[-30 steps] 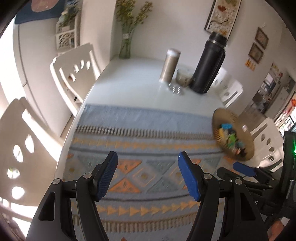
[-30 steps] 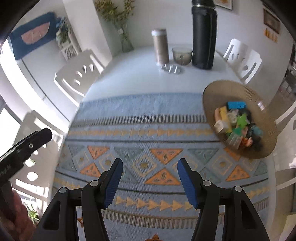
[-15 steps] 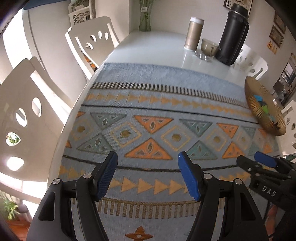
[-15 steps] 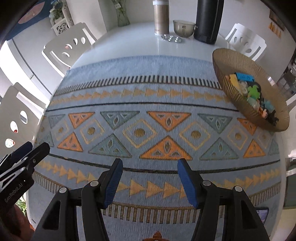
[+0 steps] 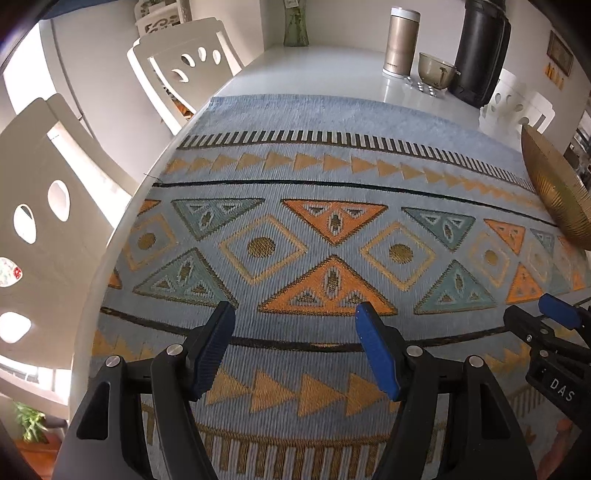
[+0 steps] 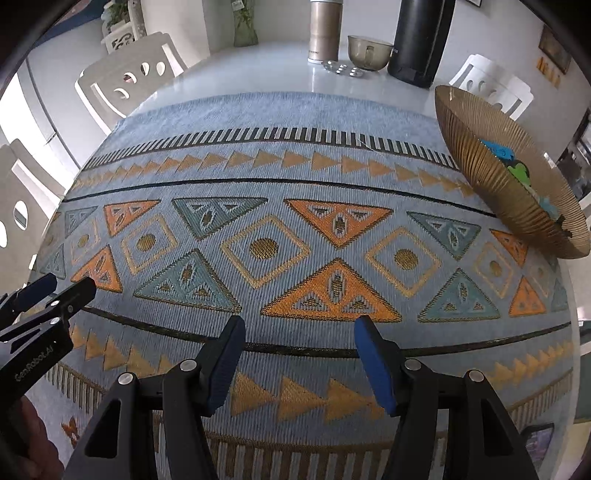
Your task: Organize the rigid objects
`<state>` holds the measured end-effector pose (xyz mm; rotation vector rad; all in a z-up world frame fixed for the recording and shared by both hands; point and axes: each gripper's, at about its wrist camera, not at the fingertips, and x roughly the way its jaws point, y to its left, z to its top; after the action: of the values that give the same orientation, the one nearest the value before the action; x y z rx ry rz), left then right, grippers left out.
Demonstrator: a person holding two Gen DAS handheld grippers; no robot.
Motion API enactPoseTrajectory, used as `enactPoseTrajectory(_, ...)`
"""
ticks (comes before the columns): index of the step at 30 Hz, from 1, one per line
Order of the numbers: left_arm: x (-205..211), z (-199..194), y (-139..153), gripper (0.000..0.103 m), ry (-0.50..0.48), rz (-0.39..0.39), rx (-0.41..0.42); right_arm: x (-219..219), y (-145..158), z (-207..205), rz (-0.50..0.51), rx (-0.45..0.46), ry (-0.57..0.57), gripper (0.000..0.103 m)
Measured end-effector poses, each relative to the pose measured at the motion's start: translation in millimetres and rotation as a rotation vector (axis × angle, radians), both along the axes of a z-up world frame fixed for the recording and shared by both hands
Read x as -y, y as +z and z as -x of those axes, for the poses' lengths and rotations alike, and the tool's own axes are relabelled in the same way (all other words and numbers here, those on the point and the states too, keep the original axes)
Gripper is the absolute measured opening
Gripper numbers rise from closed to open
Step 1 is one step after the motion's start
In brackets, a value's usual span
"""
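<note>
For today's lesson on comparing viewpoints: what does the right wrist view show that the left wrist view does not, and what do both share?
Only the right wrist view looks into the brown ribbed bowl and shows the small coloured pieces inside, plus a dark item at the table's near right edge.

Only the left wrist view shows a potted plant low on the left; there the bowl shows just its outer wall.

Both show the patterned mat, black flask, metal canister, glass cup, and both tongs open: left, right.

White bench (image 6: 236, 74) carries a blue patterned mat (image 6: 295, 236) directly beneath and ahead of both claws. Ribbed gold bowl (image 6: 491, 177) sits on the mat, ahead-right of the right claw. Beyond the mat, far ahead: beige canister (image 6: 325, 29), glass cup (image 6: 369, 51), black flask (image 6: 421, 40), green vase (image 6: 245, 27).
</note>
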<state>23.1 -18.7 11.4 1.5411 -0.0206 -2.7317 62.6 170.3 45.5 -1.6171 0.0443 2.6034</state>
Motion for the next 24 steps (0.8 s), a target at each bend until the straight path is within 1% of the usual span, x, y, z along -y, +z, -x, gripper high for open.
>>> enactPoseTrajectory(2,1,3,-3,0.066,-0.005,-0.01,-0.007,0,-2,3,-0.004,-0.005,-0.004,0.06)
enactPoseTrajectory(4,0,8,-6,0.067,-0.011,0.011,-0.008,-2,-4,8,0.003,-0.008,-0.012,0.06)
enactPoseTrajectory(7,-1,13,-6,0.067,-0.015,0.013,-0.029,-2,-4,14,0.007,-0.019,-0.021,0.06)
enactPoseTrajectory(9,0,15,-8,0.071,-0.005,0.008,-0.038,0,-5,16,-0.002,-0.028,-0.023,0.062)
enactPoseTrajectory(10,0,15,-9,0.076,0.001,0.01,-0.046,0,-5,17,-0.004,-0.034,-0.024,0.065)
enactPoseTrajectory(11,2,15,-10,0.081,0.011,0.013,-0.055,-1,-6,16,-0.003,-0.038,-0.026,0.071)
enactPoseTrajectory(12,3,15,-11,0.083,0.024,0.011,-0.059,-2,-7,16,-0.003,-0.039,-0.034,0.074)
enactPoseTrajectory(14,6,17,-13,0.09,0.041,0.0,-0.054,-8,-9,16,0.006,-0.04,-0.056,0.089)
enactPoseTrajectory(15,8,18,-14,0.092,0.048,0.001,-0.049,-11,-11,17,0.009,-0.042,-0.063,0.093)
enactPoseTrajectory(16,10,19,-15,0.097,0.058,-0.001,-0.043,-11,-13,17,0.007,-0.043,-0.062,0.096)
enactPoseTrajectory(17,11,20,-15,0.1,0.064,-0.004,-0.037,-11,-14,18,0.0,-0.042,-0.062,0.1)
enactPoseTrajectory(19,12,21,-16,0.101,0.062,-0.005,-0.035,-12,-16,20,0.009,-0.033,-0.062,0.103)
enactPoseTrajectory(24,12,19,-17,0.102,0.065,-0.006,-0.035,-11,-16,19,0.005,-0.036,-0.063,0.103)
